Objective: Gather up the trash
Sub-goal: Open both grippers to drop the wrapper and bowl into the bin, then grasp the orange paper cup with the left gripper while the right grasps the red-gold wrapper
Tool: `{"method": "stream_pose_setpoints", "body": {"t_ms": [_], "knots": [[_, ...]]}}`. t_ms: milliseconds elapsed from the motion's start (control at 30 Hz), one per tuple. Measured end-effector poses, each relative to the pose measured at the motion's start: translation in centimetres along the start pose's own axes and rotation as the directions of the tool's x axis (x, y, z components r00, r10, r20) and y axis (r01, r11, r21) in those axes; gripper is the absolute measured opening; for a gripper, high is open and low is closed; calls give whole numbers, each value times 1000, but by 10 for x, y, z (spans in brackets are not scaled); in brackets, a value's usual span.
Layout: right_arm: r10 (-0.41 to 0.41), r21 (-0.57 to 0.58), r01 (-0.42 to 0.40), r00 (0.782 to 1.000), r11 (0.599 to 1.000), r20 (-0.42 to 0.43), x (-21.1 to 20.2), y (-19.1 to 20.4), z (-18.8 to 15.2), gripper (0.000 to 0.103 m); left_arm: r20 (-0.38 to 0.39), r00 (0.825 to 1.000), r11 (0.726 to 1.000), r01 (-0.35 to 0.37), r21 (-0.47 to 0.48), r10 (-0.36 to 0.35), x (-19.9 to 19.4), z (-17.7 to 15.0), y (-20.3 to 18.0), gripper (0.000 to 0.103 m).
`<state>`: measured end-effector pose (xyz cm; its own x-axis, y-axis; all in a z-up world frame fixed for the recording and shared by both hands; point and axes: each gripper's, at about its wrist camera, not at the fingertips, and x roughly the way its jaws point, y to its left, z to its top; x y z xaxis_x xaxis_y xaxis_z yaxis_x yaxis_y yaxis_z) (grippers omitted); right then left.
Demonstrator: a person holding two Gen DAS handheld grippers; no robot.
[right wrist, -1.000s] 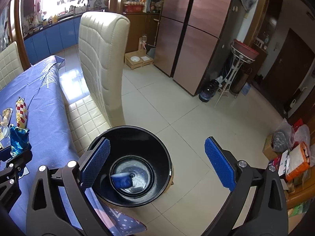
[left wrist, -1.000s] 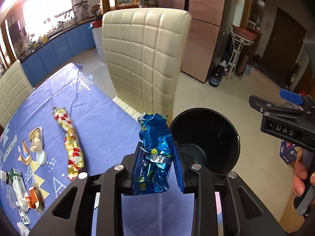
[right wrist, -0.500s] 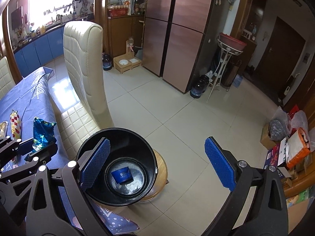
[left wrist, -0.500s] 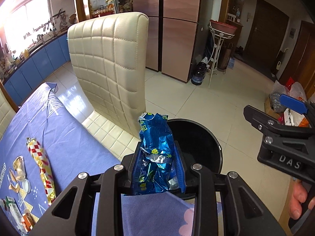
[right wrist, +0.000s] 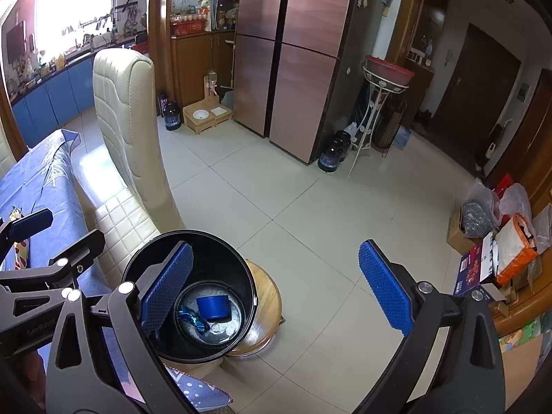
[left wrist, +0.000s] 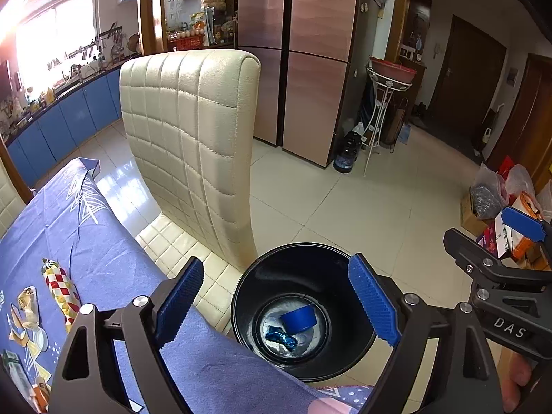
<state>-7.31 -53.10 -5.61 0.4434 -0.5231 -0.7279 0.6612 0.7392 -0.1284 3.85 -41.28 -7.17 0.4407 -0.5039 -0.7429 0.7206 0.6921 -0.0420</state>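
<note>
left gripper (left wrist: 276,300) tilted down over black bin (left wrist: 248,296), jaws opening, nothing between; right gripper (right wrist: 276,286) wide open beside it; blue wrapper (left wrist: 280,339) at bin bottom by blue cup (left wrist: 299,318); cream chair (left wrist: 193,145) just behind

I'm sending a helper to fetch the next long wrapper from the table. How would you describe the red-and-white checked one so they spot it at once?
Start at the table with the blue cloth beside the cream quilted chair. Near its left edge lies a cluster of litter; the checked wrapper is the piece closest to the chair. It alone is a long tube with red, white and yellow checks, while its neighbours are flat, pale scraps.
</note>
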Motion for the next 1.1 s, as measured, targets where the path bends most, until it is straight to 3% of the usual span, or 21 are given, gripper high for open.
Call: {"method": "stream_pose_setpoints", "body": {"t_ms": [367, 600, 867, 1100], "knots": [[112, -88, -110, 994, 990, 17, -10, 51, 6, 96, 4, 992, 989, -122, -87, 123, -33, -24, 58, 84], [234, -201, -228, 972, 953, 6, -18, 127, 6, 96, -38, 969, 948, -247, -202, 245, -61, -58, 127, 84], [369, -355, -363, 928, 862, -52, -28, 231, -6, 96, -116, 914, 853, -404, -330, 388, -90, -111, 201, 84], [428, -460, -438, 894, 772, -133, -27, 307, -30, 96, -232, 858, 737, -513, -441, 459, -99, -168, 265, 84]]}}
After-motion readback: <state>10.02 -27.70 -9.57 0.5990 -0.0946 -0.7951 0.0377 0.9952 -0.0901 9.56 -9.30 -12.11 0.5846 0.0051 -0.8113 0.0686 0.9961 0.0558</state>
